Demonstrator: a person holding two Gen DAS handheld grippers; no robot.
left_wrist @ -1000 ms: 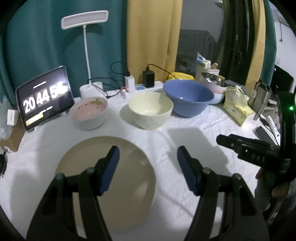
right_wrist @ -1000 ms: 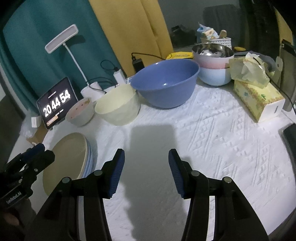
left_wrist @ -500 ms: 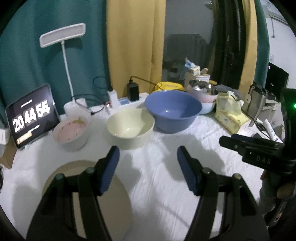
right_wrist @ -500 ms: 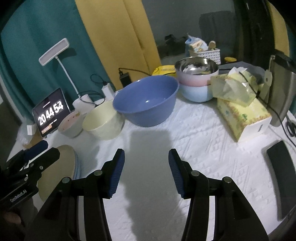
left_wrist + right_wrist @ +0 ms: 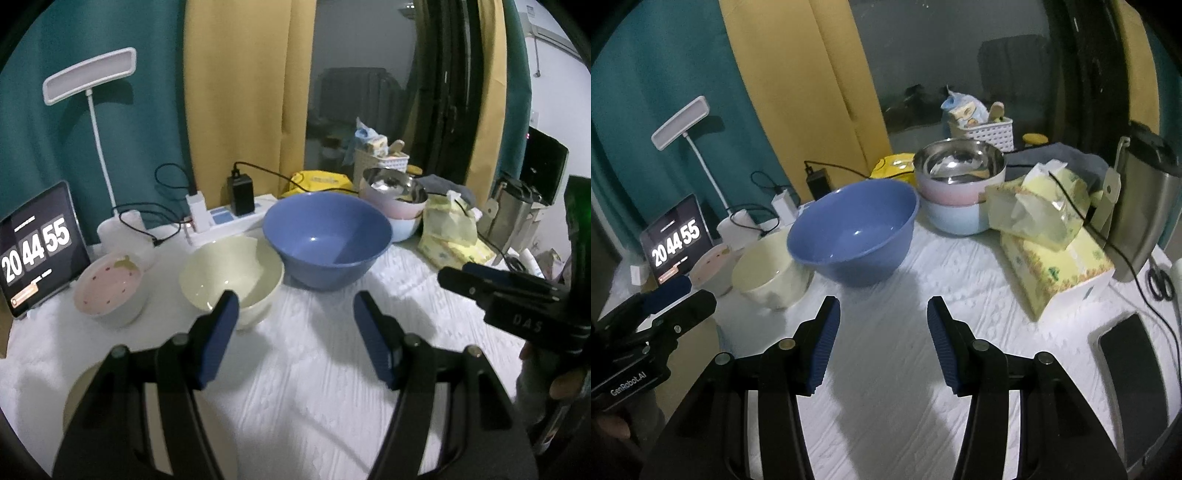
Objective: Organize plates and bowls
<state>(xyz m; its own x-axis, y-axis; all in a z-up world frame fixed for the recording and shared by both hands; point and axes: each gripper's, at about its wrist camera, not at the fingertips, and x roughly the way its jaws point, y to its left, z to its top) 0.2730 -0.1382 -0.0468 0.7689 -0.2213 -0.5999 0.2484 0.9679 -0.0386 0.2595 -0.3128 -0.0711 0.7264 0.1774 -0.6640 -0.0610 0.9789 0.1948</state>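
Cream bowl [image 5: 232, 273] sits near the desk's [image 5: 314, 387] back edge beside the blue bowl [image 5: 327, 240]; likely rigid, slippery (grip its rim). Both grippers, left [image 5: 291, 332] and right [image 5: 882, 343], hang wide, empty.

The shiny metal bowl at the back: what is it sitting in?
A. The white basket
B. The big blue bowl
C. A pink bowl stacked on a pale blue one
C: the shiny metal bowl nests in a pink bowl atop a pale blue bowl.
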